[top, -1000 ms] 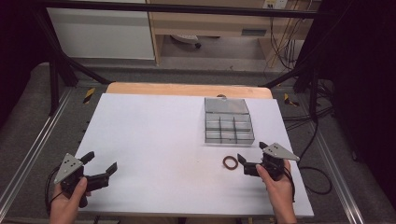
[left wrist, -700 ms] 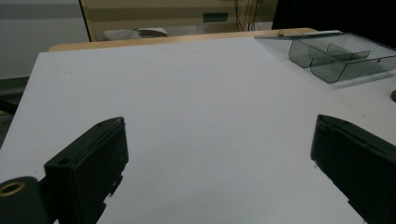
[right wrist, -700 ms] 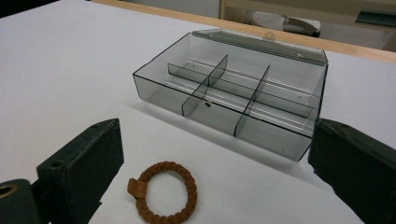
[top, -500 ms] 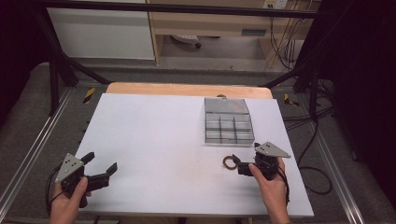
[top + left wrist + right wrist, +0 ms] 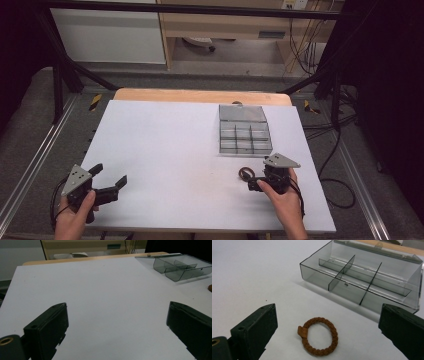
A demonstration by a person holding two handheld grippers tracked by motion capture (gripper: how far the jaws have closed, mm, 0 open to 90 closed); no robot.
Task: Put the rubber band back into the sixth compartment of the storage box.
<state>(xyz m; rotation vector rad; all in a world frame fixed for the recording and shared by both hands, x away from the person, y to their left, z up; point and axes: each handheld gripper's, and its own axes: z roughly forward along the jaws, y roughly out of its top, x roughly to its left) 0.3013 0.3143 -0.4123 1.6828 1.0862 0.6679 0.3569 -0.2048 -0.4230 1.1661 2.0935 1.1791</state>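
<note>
White tabletop (image 5: 190, 150) spread out in front of you, dark floor and cables beyond it, and over on your left hand the left gripper (image 5: 111, 181) is sitting low near the front edge with its jaws spread wide, nothing between them, just bare white surface ahead of it. Moving across to the right gripper (image 5: 253, 183): jaws released and wide apart there too, and look what's lying dead ahead between them, the braided brown ring (image 5: 319, 336), flat on the table, not yet touched. Just past it, beyond your jaw tips and a little to the right, stands the smoky clear divided box (image 5: 364, 280), lid up, compartments empty as far as you can see. That ring looks light and soft, a woven cord band, so it should squash a bit and not slip much. I'd say come down over one side of the loop, one jaw inside the hole and one outside, or pinch across the small tab (image 5: 302, 332) on its left, and close gently
</note>
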